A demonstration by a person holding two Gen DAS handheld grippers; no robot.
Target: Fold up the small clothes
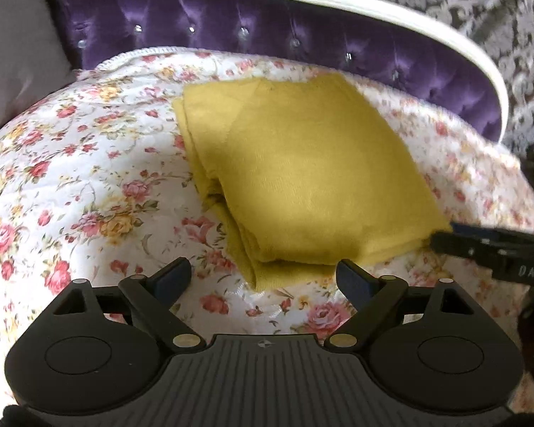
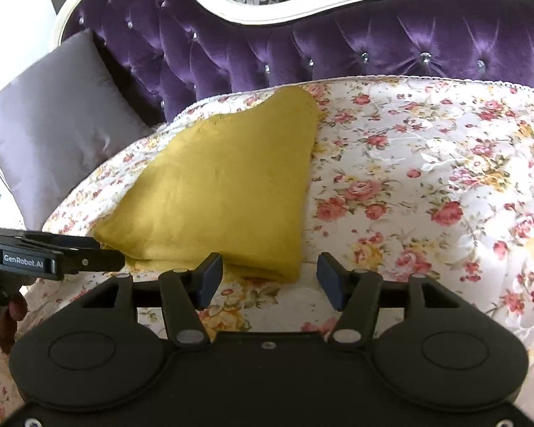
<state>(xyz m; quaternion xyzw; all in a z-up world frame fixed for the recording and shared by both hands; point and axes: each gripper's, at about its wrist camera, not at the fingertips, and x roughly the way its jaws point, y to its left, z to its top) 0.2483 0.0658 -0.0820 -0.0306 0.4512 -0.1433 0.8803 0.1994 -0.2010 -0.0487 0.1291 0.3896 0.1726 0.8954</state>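
A mustard-yellow garment (image 1: 302,178) lies folded into a thick rectangle on the floral quilt (image 1: 71,178). My left gripper (image 1: 263,279) is open just above the quilt, and the garment's near corner sits between its fingers without touching the pads. My right gripper (image 1: 441,238) comes in from the right, with its tip at the garment's right edge. In the right wrist view the garment (image 2: 224,185) spreads away from me. My right gripper (image 2: 270,279) is open, and the garment's near right corner lies loosely between its fingers. The left gripper (image 2: 114,259) reaches the garment's near left corner.
The quilt (image 2: 427,178) covers a sofa with a purple tufted back (image 2: 302,46) and a white frame (image 2: 338,10). A grey cushion (image 2: 53,124) leans at the left end. To the right of the garment the quilt is bare.
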